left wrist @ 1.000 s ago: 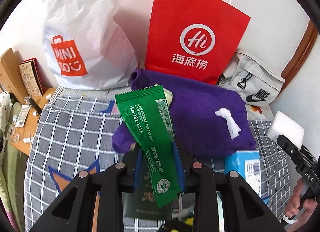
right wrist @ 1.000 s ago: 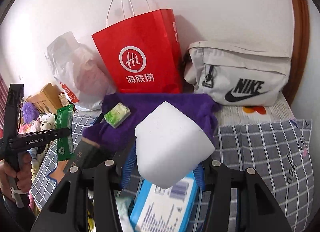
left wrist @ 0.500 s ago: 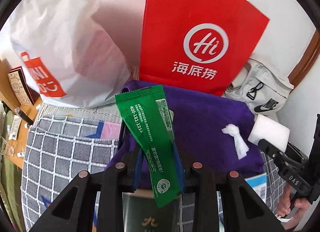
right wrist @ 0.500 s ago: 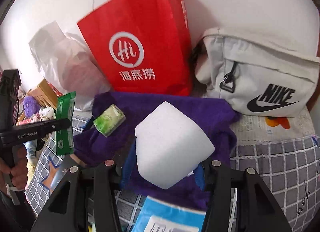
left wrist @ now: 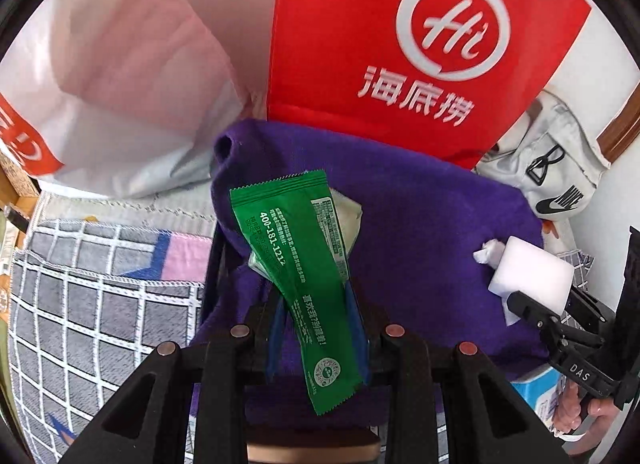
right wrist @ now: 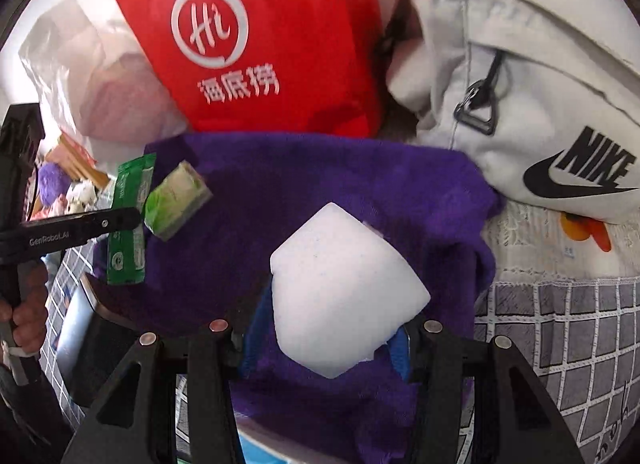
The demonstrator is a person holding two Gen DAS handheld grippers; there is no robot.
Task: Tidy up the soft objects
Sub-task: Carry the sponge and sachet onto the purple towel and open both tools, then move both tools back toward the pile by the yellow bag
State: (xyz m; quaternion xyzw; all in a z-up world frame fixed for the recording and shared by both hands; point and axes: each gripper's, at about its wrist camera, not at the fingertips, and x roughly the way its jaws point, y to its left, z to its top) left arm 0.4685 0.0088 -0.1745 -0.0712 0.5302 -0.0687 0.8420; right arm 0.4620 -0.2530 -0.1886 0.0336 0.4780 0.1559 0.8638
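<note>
My left claw (left wrist: 316,328) grips a green sachet (left wrist: 298,264) and my right claw (right wrist: 332,328) grips a white sponge block (right wrist: 340,296), both held above the purple towel (right wrist: 320,184) lying near the red bag (left wrist: 400,44).

Left gripper (left wrist: 316,328): pitched steeply downward, blue pads clamped on a green sachet (left wrist: 298,264). Right gripper (right wrist: 332,328): likewise angled down, jaws pressed on a white foam block (right wrist: 340,296). A bare hand (right wrist: 24,316) gripped each handle.
</note>
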